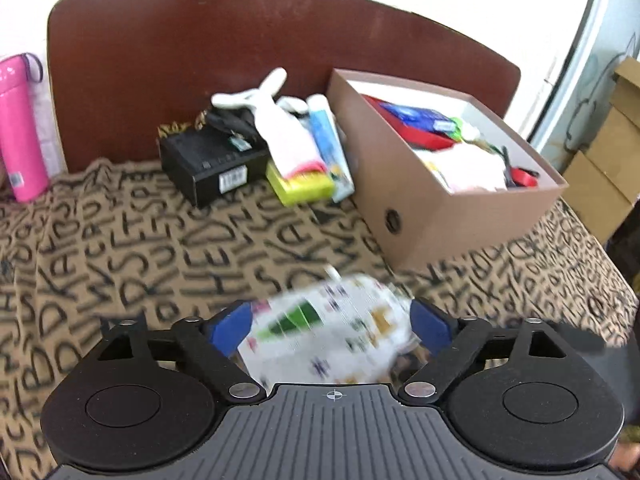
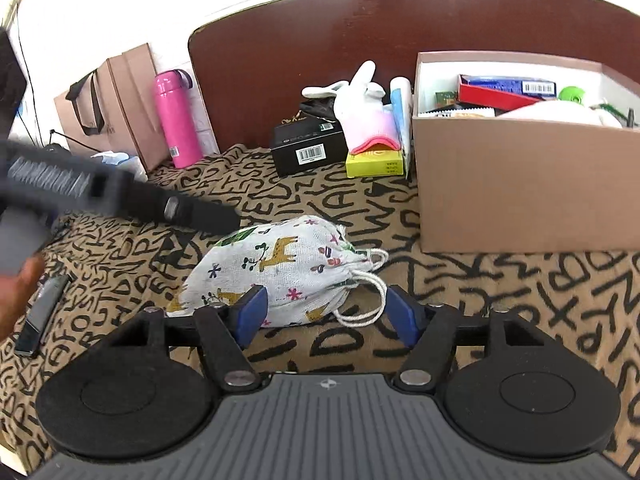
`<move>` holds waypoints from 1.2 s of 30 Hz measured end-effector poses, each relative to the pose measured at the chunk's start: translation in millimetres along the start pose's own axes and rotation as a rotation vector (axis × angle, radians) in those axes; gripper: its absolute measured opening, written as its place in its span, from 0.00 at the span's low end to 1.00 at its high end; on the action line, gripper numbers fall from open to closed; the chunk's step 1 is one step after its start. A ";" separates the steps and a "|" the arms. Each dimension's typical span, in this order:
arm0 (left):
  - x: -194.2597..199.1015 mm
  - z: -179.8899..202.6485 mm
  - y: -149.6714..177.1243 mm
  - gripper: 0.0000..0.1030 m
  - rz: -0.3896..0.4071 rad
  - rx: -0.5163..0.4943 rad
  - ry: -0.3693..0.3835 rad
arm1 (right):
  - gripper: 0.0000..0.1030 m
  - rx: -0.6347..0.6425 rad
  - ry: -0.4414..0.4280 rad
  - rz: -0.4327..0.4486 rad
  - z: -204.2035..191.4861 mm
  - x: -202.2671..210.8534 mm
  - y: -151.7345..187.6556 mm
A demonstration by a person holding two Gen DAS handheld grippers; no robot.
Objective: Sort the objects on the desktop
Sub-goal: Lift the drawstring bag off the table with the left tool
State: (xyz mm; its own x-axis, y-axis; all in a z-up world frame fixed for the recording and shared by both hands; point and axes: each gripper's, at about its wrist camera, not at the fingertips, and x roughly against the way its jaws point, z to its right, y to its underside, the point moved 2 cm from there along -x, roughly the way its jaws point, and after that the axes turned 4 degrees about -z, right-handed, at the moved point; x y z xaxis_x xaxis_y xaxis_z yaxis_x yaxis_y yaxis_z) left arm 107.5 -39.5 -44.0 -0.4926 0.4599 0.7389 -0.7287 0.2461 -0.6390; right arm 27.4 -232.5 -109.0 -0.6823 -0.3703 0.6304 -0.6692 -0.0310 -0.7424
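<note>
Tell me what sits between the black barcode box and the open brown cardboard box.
In the right wrist view: a yellow-green box with a white-and-pink glove on it, and a blue-and-white tube leaning beside the brown cardboard box, right of the black box.

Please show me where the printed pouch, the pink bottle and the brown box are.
Pouch (image 2: 276, 264): right wrist view, middle of cloth.
Pink bottle (image 2: 176, 120): right wrist view, body.
Brown box (image 2: 520, 184): right wrist view, front wall.

Printed drawstring pouch – cinched, lying on patterned cloth
</note>
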 end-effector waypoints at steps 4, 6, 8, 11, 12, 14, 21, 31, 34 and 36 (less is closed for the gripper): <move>-33.4 -11.5 -17.2 0.92 -0.057 -0.028 0.030 | 0.68 0.002 -0.089 -0.041 -9.7 -1.7 6.0; -51.3 -13.9 -18.6 0.92 -0.096 -0.046 0.055 | 0.68 0.010 -0.109 -0.057 -16.3 -5.4 6.8; -65.6 -16.7 -15.3 0.93 -0.145 -0.053 0.104 | 0.68 0.016 -0.117 -0.071 -20.1 -11.7 7.0; -67.5 -20.8 -9.6 0.93 -0.145 -0.063 0.134 | 0.67 0.011 -0.087 -0.082 -18.8 -22.2 4.5; -64.6 -21.4 -7.5 0.92 -0.148 -0.064 0.141 | 0.66 0.011 -0.064 -0.074 -16.4 -23.9 3.8; -56.4 -19.7 -1.6 0.89 -0.150 -0.090 0.150 | 0.65 -0.004 -0.006 -0.055 -9.5 -26.0 2.1; -31.0 3.5 17.6 0.89 -0.146 -0.173 0.184 | 0.64 -0.072 0.079 -0.004 18.6 -16.0 0.6; -46.4 -10.5 -11.8 0.93 -0.155 -0.172 0.156 | 0.64 -0.121 -0.056 -0.020 0.9 -7.1 9.2; -68.0 -8.7 -12.1 0.94 -0.236 -0.206 0.171 | 0.66 -0.122 -0.072 -0.038 -10.2 -18.0 11.5; -74.2 -10.4 -7.6 0.95 -0.259 -0.206 0.189 | 0.67 -0.139 -0.074 -0.044 -12.0 -24.8 13.6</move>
State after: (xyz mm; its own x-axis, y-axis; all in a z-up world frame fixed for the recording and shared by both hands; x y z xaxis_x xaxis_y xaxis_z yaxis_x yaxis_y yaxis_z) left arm 154.6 -66.6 -96.2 -0.1939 0.5044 0.8414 -0.6974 0.5323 -0.4798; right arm 31.7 -212.5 -131.9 -0.6311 -0.4393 0.6393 -0.7359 0.0784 -0.6726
